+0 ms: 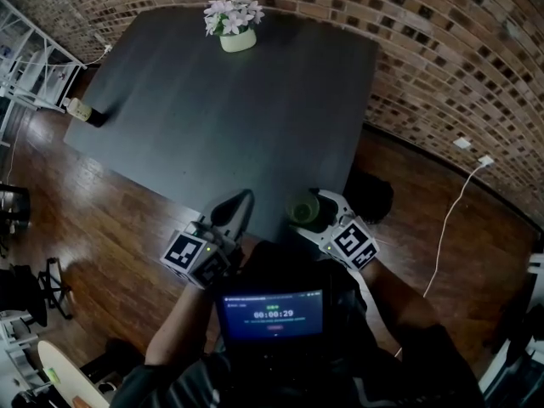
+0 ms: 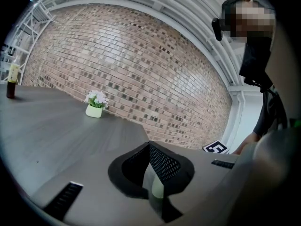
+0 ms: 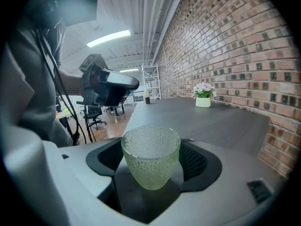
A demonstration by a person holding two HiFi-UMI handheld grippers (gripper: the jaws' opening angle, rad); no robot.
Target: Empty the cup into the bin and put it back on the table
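Note:
A pale green dimpled glass cup (image 3: 150, 157) stands upright between the jaws of my right gripper (image 3: 153, 160), which is shut on its sides. It looks empty. In the head view the cup (image 1: 302, 209) and right gripper (image 1: 308, 207) are at the front right edge of the dark table (image 1: 221, 117); whether the cup rests on it I cannot tell. My left gripper (image 1: 236, 208) points at the table's front edge beside it, jaws together with nothing held (image 2: 149, 147). A dark round bin-like shape (image 1: 371, 196) sits on the floor by the table's right corner.
A white pot of flowers (image 1: 237, 39) stands at the table's far edge and a small bottle (image 1: 81, 110) at its left corner. A brick wall (image 1: 442, 66) curves behind. A white cable (image 1: 450, 219) runs over the wooden floor at right; an office chair (image 1: 38, 283) stands at left.

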